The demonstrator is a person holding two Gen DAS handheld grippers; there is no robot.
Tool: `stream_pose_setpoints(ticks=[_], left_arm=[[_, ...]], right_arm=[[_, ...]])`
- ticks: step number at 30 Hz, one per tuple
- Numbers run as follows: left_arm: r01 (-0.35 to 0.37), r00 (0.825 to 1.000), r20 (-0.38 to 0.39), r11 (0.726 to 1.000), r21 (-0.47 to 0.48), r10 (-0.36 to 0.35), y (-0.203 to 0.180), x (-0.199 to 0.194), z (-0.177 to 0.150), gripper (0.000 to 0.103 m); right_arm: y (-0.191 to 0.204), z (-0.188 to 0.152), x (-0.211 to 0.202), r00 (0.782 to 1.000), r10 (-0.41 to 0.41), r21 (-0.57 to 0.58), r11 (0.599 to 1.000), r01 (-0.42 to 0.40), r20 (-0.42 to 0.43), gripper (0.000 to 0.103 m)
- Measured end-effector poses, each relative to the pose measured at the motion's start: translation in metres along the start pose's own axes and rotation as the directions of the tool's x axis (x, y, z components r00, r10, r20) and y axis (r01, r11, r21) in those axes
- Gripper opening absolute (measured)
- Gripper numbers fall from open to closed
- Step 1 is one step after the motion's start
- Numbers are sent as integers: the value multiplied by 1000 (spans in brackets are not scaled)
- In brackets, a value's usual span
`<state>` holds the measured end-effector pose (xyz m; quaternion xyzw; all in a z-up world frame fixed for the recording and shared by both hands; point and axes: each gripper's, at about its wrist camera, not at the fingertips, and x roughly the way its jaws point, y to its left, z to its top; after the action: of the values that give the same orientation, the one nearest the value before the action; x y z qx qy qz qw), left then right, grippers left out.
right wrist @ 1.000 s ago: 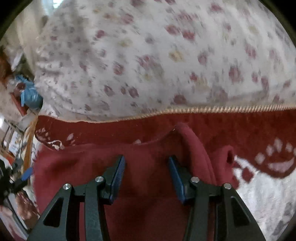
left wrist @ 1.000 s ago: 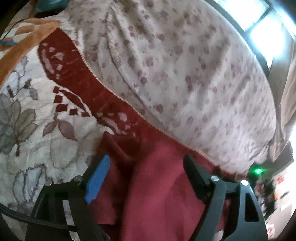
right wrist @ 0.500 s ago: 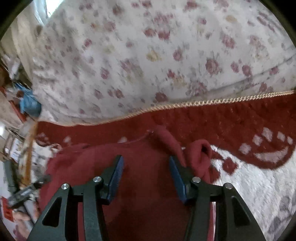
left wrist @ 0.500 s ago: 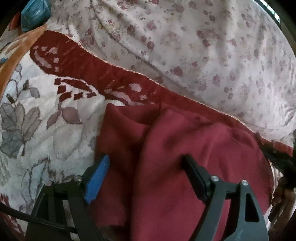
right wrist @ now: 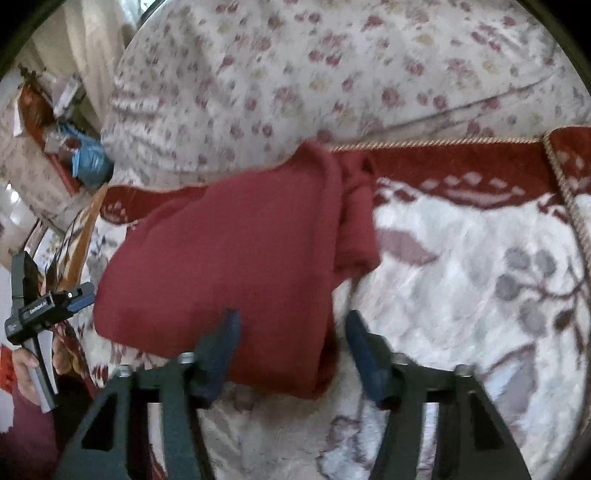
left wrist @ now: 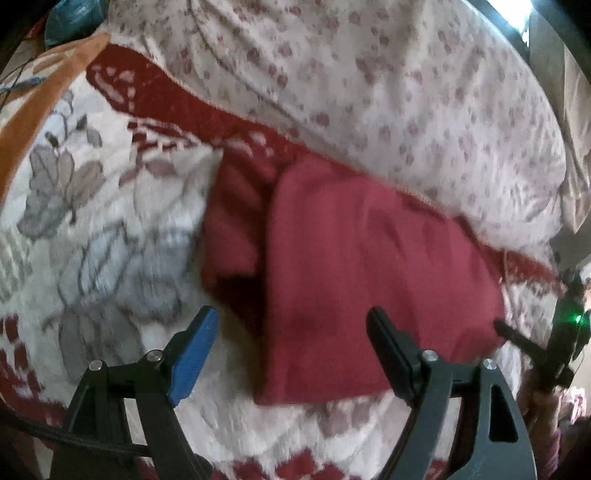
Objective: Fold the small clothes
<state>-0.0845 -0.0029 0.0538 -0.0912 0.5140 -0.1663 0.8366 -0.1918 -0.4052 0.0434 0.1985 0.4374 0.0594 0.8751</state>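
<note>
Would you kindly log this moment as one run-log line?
left gripper: open, empty | right gripper: open, empty | red garment: folded, lying on floral blanket | floral duvet behind

— What do I have underfoot?

— I see a blanket (left wrist: 110, 229), cream with grey leaves and a dark red border, edged with gold cord (right wrist: 436, 141).

— And behind it?

— A quilt (left wrist: 388, 96), white with small red flowers, bulges along the blanket's far edge. An orange band (left wrist: 40, 103) runs down the left.

— Any light?

— I get bright daylight from a window (left wrist: 517, 14) at top right. A blue bag (right wrist: 90, 162) sits in clutter off to the side, too blurred to sort.
</note>
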Motion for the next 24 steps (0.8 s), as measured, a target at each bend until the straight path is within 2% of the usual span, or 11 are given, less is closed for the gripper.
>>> stream_pose_setpoints(ticks=[1,2,3,4,6,8,11,14,18,20,24], left_arm=[[0,1000,-24,1000,16,1,-2,5,-4,81],[-8,999,-44,999,35,9,-4,9,-8,72],[-27,998,-61,998,49,30,-4,12,-10,46],[-28,996,-78,998,57,32,-4,14,-12,34],[-7,996,-83,999,52,11,-2,10,-15,20],[-3,998,-69,998,69,8,-3,1,-19,16],[0,998,-61,999,54,4,4,-2,-28,15],[12,998,-69,999,49,-9,8,1,-30,15],[8,999,-37,998,59,-6,7,-9,-27,18],[-21,1000,-6,998,65,21,5,-14,-25,26],[16,998,64,1000,17,-17,6,-24,-14,61]], right_arm=[[3,-1,4,1000,-2,-16,1000,2,-3,37],[6,-1,5,1000,-23,-35,999,23,7,31],[6,-2,3,999,-30,-41,999,30,11,22],[6,-1,1,999,-35,-40,999,35,12,17],[3,0,-8,999,-38,-31,999,38,24,9],[2,1,-22,999,-29,-30,999,30,43,8],[7,-3,-31,998,-52,-66,996,55,44,7],[4,-16,-12,993,-113,-79,991,111,-23,7],[5,-13,-25,995,-102,-61,993,102,-3,12],[10,-9,-40,993,-110,-53,992,112,32,16],[42,1,-48,995,-68,-91,993,74,68,47]])
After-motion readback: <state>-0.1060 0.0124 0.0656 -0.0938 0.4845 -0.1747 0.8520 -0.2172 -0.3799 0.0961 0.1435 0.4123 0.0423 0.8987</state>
